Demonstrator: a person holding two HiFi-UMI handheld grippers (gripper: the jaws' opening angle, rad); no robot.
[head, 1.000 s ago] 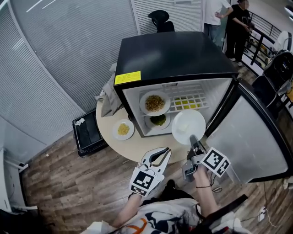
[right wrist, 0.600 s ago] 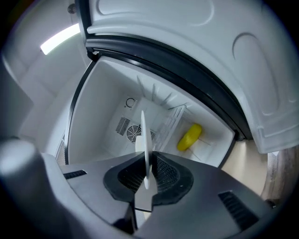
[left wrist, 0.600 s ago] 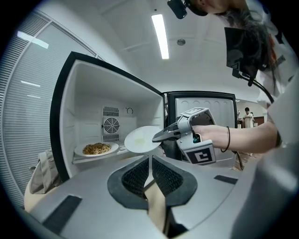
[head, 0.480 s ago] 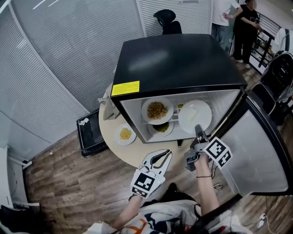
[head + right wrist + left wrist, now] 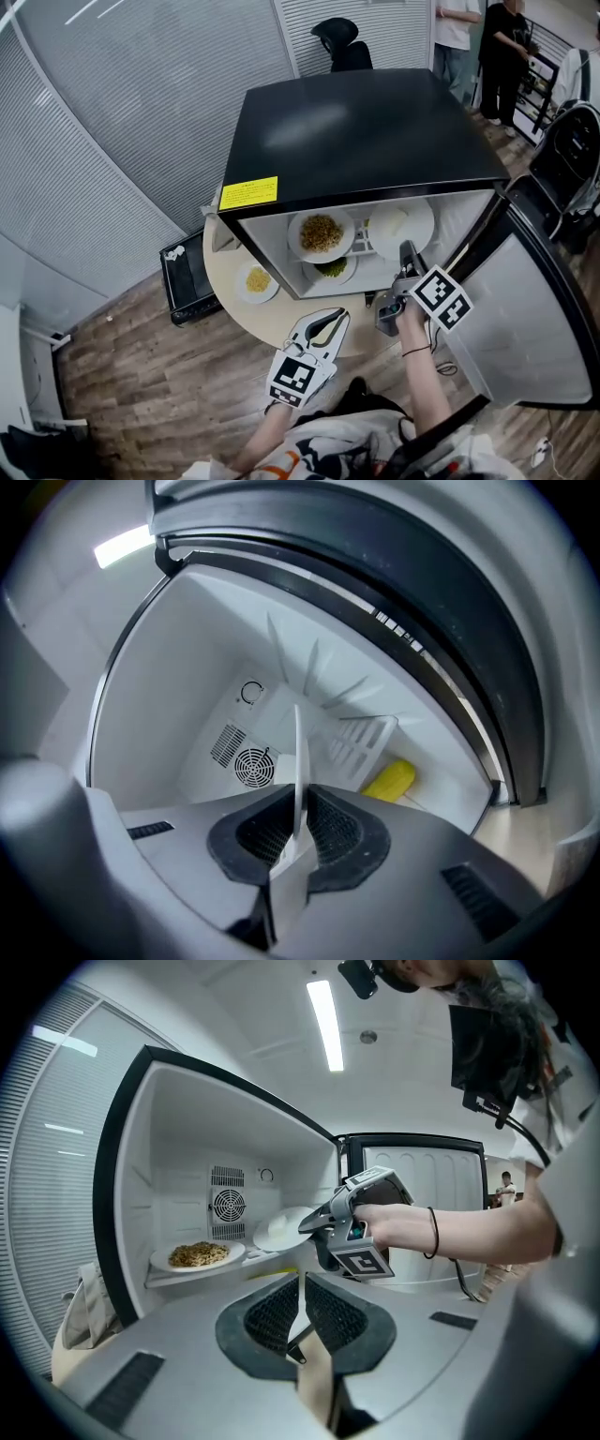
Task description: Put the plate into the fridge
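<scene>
Head view: right gripper (image 5: 406,253) clamps the round white plate (image 5: 401,225) by its rim inside the black fridge (image 5: 366,122); left gripper (image 5: 326,321) is closed, empty. Thin edge-grip risks the plate tipping

My left gripper (image 5: 303,1283) sits low in front, its jaws pressed together with nothing between them. Past it stands the open fridge (image 5: 131,1194), with a round fan grille (image 5: 228,1207) on its back wall. A plate of noodles (image 5: 197,1256) rests on the shelf (image 5: 173,1274). To its right, my right gripper (image 5: 309,1225) pinches the rim of a white plate (image 5: 279,1232) (whether it touches the shelf I cannot tell). My right hand (image 5: 398,1225) is wrapped around the handle.
</scene>
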